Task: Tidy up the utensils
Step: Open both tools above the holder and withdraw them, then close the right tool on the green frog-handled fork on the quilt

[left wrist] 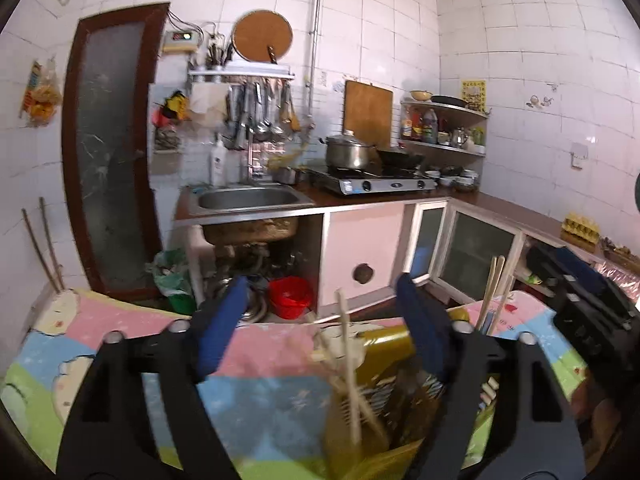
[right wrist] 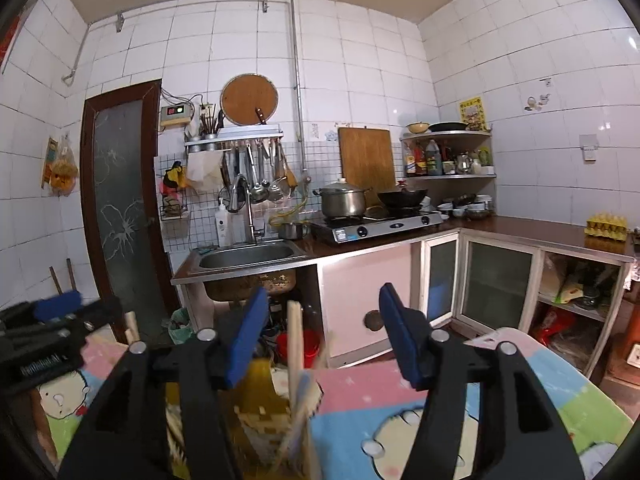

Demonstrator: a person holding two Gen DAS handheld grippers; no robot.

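Black hand-held gripper (left wrist: 320, 292) arms (cut-out slots); blue finger pads (left wrist: 218, 328); silver pivot screws (left wrist: 179, 326)

Pale wooden chopsticks (left wrist: 350, 354) upright in yellow holder (left wrist: 384, 364)

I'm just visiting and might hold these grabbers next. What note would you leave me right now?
Left gripper: open, holding nothing.
Right gripper: open, holding nothing.
Chopsticks stand in the yellow holder on the patterned table cloth, between and below both grippers.
Done: some chopsticks are in the holder.
Left: the frames are too blurred near the holder to tell whether loose utensils remain; check first.
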